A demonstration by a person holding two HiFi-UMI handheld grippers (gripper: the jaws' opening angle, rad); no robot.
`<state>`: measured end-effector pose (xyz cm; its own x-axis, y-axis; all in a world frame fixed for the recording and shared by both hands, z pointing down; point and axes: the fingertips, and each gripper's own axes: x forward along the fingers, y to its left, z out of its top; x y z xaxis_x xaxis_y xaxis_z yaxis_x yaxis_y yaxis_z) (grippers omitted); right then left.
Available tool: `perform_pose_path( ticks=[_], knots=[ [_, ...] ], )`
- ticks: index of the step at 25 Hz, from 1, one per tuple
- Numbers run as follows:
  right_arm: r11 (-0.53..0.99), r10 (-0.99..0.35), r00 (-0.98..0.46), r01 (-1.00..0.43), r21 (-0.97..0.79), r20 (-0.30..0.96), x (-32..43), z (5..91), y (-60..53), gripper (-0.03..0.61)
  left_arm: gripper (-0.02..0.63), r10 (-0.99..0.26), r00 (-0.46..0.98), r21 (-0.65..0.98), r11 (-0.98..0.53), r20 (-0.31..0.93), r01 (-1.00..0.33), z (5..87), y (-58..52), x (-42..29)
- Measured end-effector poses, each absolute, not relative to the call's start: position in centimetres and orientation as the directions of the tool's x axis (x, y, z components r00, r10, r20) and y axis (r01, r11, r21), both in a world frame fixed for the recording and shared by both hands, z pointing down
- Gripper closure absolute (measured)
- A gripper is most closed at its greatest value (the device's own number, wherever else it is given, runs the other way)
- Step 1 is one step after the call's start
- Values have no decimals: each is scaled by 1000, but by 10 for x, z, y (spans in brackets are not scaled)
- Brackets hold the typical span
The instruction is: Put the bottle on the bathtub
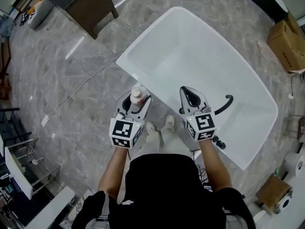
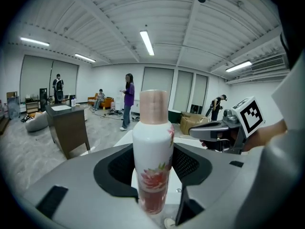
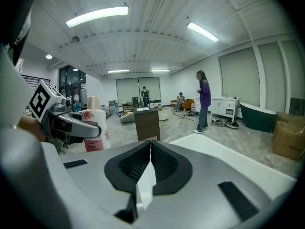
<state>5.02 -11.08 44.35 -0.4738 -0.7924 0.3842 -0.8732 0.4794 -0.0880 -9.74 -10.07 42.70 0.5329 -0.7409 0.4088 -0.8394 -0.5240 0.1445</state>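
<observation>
Bathtub (image 1: 200, 56), white and bare inside, lies slantwise across the grey marbled floor (image 1: 71, 89) and fills most of the head view. A brown cabinet (image 1: 90, 6) stands well beyond the bathtub's far left end, and a cardboard box (image 1: 287, 39) sits just off its far right side. The person stands at the bathtub's near long side, both arms stretched toward it. The left hand-held gripper (image 1: 136, 101) is at the bathtub's near left corner with its jaws clamped on the bottle (image 1: 137, 95); the left gripper view shows the jaw pads pressing on both sides of the bottle's lower body. The right hand-held gripper (image 1: 191, 97) hangs over the bathtub's near rim, a little further along it, with its jaws pressed together and nothing between them. The bottle is white with a pink flower print and a pale pink cap. It stands upright over the bathtub's rim at that corner; whether its base touches the rim cannot be told.
</observation>
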Motion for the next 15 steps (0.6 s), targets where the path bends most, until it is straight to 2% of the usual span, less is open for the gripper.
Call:
perform_pose_path(
  ticks=[11, 15],
  knots=[
    [457, -750, -462, -879, -136, 474, 73, 522, -122, 554, 379, -653, 550, 187, -542, 520, -820, 528, -113, -62],
    [458, -729, -467, -876, -151, 500, 74, 549, -120, 554, 379, -649, 551, 194, -539, 524, -819, 563, -113, -57]
  ],
)
